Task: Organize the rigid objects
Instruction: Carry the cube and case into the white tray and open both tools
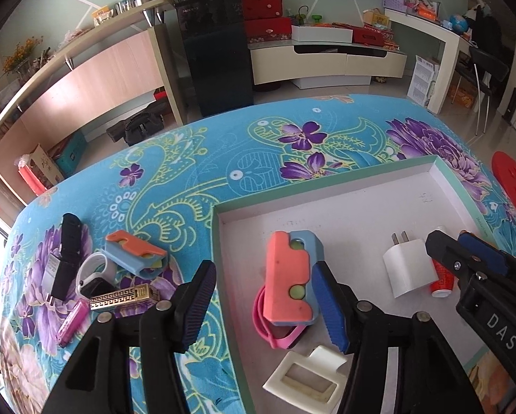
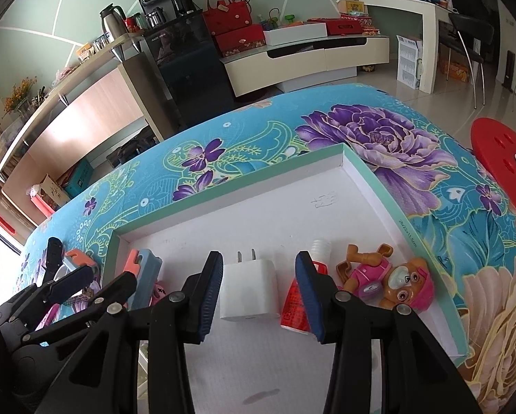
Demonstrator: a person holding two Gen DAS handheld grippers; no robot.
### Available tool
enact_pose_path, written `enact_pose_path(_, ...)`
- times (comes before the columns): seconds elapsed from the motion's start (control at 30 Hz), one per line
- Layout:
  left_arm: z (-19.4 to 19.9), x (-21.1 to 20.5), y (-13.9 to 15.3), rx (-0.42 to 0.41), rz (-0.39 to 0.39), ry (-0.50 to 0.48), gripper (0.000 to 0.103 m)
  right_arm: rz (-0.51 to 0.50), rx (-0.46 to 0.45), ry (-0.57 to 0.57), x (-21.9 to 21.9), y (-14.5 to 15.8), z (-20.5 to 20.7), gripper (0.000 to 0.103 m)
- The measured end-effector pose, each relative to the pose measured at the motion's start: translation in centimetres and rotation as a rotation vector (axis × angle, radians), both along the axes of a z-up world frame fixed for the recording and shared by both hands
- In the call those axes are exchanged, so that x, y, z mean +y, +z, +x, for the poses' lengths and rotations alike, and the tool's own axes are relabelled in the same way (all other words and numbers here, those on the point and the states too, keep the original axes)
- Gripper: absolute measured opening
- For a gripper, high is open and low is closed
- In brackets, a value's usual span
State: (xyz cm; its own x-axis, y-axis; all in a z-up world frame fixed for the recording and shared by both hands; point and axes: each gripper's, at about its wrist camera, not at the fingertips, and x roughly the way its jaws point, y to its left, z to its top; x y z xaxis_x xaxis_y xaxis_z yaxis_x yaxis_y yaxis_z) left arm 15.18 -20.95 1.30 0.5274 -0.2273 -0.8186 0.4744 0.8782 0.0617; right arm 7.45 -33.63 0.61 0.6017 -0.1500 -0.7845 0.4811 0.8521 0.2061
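A shallow white tray with a green rim (image 1: 220, 234) (image 2: 371, 172) lies on the floral cloth. In it lie an orange-and-blue block (image 1: 289, 276), a pink band (image 1: 265, 327), a white frame piece (image 1: 306, 376), a white plug charger (image 1: 409, 269) (image 2: 247, 289), a red tube (image 1: 442, 276) (image 2: 294, 307) and a toy pup (image 2: 392, 276). My left gripper (image 1: 263, 305) is open over the tray's left rim, beside the block. My right gripper (image 2: 261, 296) is open around the charger, jaws apart from it.
Left of the tray on the cloth lie a second orange-and-blue block (image 1: 134, 253), a white watch (image 1: 94, 276), a black strap (image 1: 66, 255), a gold lighter (image 1: 123, 298) and a pink stick (image 1: 72, 322). A red stool (image 2: 503, 151) stands at the right.
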Motion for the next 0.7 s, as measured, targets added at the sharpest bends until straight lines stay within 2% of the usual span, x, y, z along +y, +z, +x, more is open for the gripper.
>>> enact_pose_path(0.17, 0.0, 2.0, 0.2, -0.005, 0.013, 0.058, 0.07, -0.039, 0.06, 0.003, 0.2, 0.1, -0.1, 0.048)
enact_pose_path(0.37, -0.2, 4.1, 0.0, -0.016, 0.036, 0.12, 0.079, -0.081, 0.092, 0.011, 0.4, 0.3, -0.3, 0.068)
enact_pose_path(0.6, -0.2, 5.7, -0.7, -0.011, 0.045, 0.166, 0.09, -0.121, 0.153, 0.049, 1.0, -0.3, 0.1, 0.071)
enact_pose_path(0.63, -0.1, 5.9, -0.8, -0.007, 0.044, 0.174, 0.092, -0.122, 0.155, 0.051, 1.1, -0.3, 0.1, 0.079)
enact_pose_path(0.7, 0.0, 6.4, -1.0, -0.002, 0.045, 0.191, 0.095, -0.123, 0.155, 0.058, 1.2, -0.1, 0.0, 0.087)
